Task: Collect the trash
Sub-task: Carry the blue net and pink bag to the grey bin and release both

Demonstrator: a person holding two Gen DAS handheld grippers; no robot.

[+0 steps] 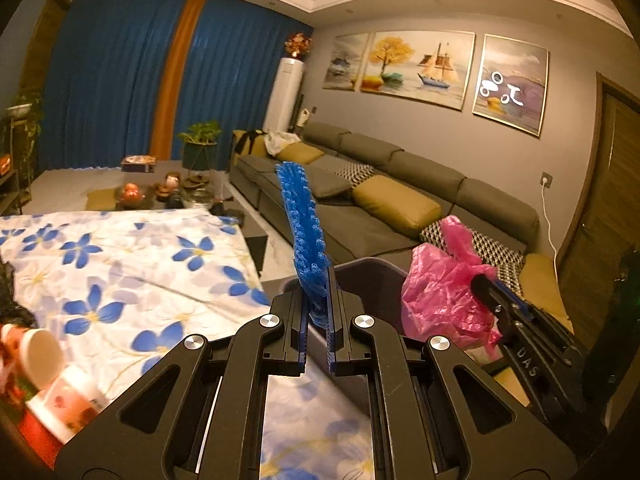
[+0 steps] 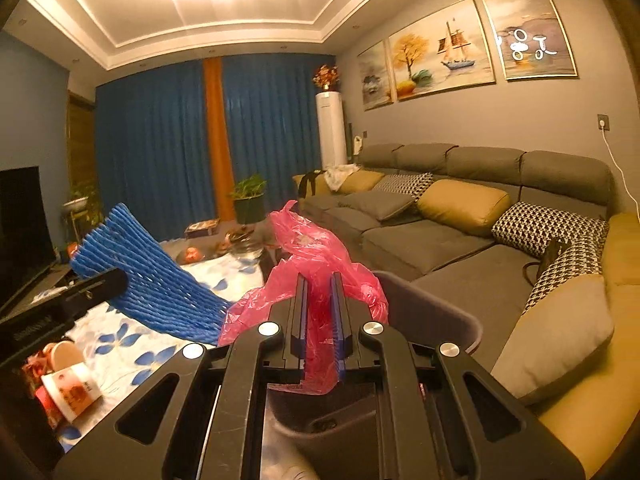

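Left gripper (image 1: 318, 280) clamps blue foam net (image 1: 302, 224), sticking up toward 12 o'clock. Right gripper (image 2: 320, 284) grips pink plastic bag (image 2: 316, 264). Both hang over dark bin (image 2: 432, 312), at 3 o'clock of floral-cloth table (image 1: 132, 264); paper cups (image 2: 70, 388) lie at 8 o'clock.

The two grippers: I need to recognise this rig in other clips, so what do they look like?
Both the left gripper and the right gripper are matte black, with angular linkage arms carrying triangular cut-outs and round silver pivot caps. Their flat parallel fingers have ribbed blue pads. White lettering marks the side of each body. No sleeves or cables show.
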